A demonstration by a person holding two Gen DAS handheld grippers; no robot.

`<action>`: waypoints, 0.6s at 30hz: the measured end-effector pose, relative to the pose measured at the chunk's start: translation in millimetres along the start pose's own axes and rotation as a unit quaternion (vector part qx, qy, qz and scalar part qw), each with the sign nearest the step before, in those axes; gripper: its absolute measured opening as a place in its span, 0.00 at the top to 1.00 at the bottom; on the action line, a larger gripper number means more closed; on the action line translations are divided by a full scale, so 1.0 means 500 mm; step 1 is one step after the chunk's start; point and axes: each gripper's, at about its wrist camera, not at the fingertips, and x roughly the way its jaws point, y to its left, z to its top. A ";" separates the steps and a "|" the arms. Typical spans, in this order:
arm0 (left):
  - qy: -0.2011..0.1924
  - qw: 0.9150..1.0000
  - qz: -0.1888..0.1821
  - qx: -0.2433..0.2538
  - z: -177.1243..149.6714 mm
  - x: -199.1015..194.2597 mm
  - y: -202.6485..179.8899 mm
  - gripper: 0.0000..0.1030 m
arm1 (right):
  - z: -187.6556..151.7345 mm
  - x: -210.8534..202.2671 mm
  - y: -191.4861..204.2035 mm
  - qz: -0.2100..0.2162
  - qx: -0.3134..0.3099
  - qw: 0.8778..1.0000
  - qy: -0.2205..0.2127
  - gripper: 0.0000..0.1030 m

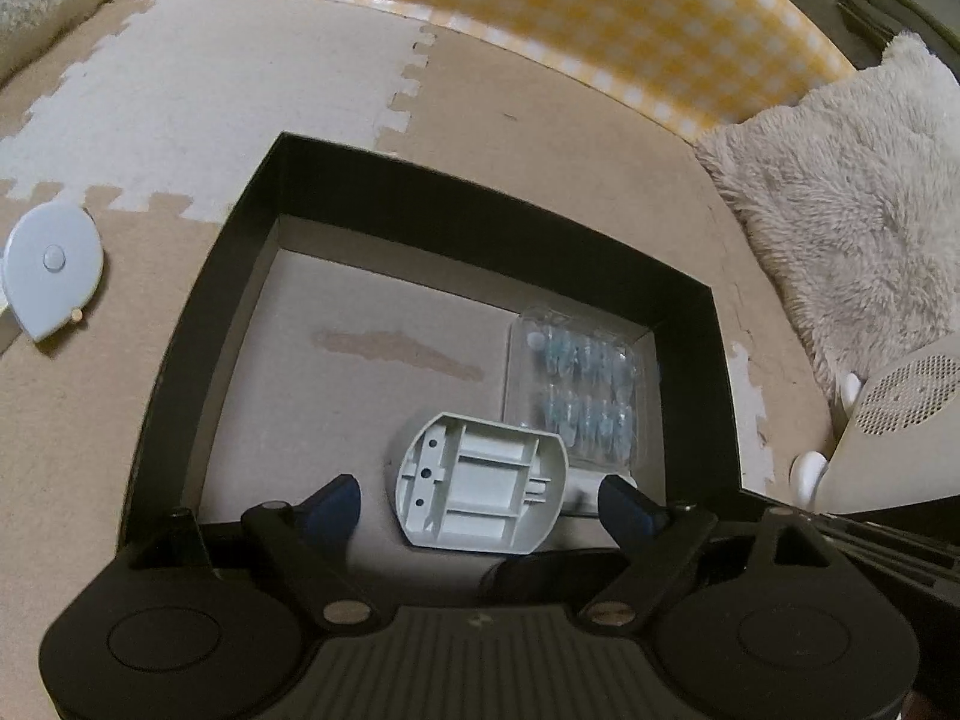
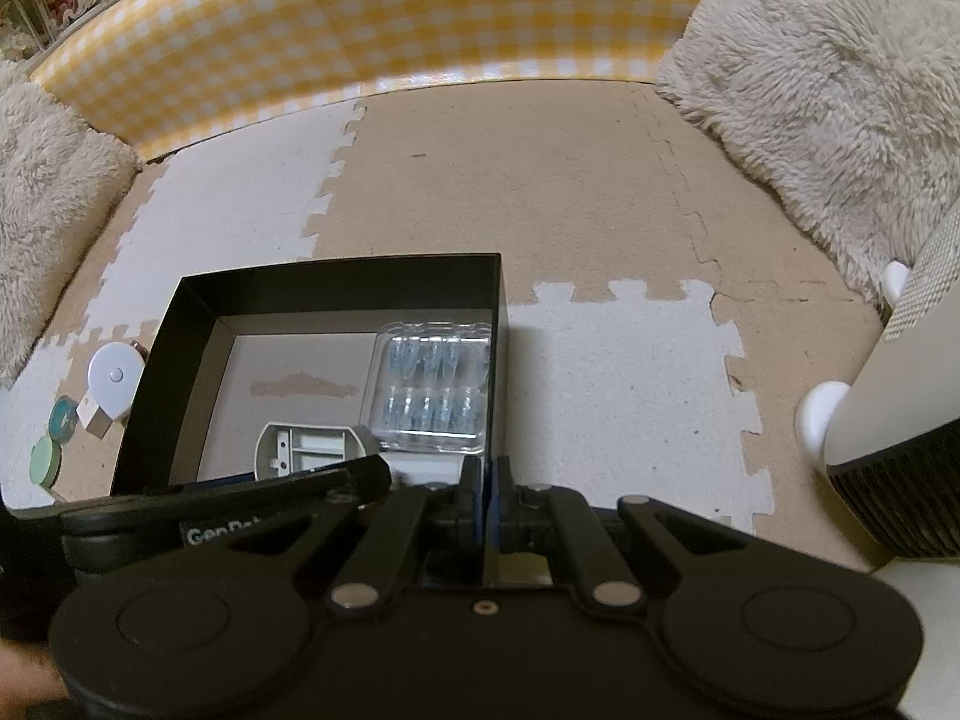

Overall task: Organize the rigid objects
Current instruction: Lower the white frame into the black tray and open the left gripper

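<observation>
A black open box (image 1: 480,198) stands on the foam mat. Inside it lie a clear blister pack of blue pieces (image 1: 576,384) and, nearer me, a grey ribbed plastic part (image 1: 480,492) with its hollow side up. My left gripper (image 1: 480,501) is open over the box's near side, with the grey part between its blue pads, neither pad touching it. In the right wrist view the box (image 2: 336,276), the pack (image 2: 432,384) and the grey part (image 2: 306,450) show again. My right gripper (image 2: 486,480) is shut at the box's near right corner. Whether it pinches the wall is hidden.
Left of the box lie a white round case (image 2: 114,384), a small white block (image 2: 96,417) and two greenish discs (image 2: 54,438). Fluffy cushions (image 2: 840,90) and a yellow checked wall (image 2: 360,30) ring the mat. A white appliance (image 2: 888,420) stands at the right.
</observation>
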 end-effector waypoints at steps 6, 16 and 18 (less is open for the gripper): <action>-0.001 1.000 -0.008 -0.004 0.006 -0.014 0.000 0.16 | 0.000 0.000 -0.007 0.007 0.009 1.000 -0.001 0.97; -0.011 1.000 -0.013 -0.002 0.013 -0.040 -0.008 0.12 | -0.002 -0.001 -0.017 0.019 0.025 0.999 -0.001 0.96; -0.020 1.000 -0.010 0.008 0.012 -0.050 -0.012 0.11 | -0.003 0.000 -0.021 0.023 0.031 0.999 0.000 0.96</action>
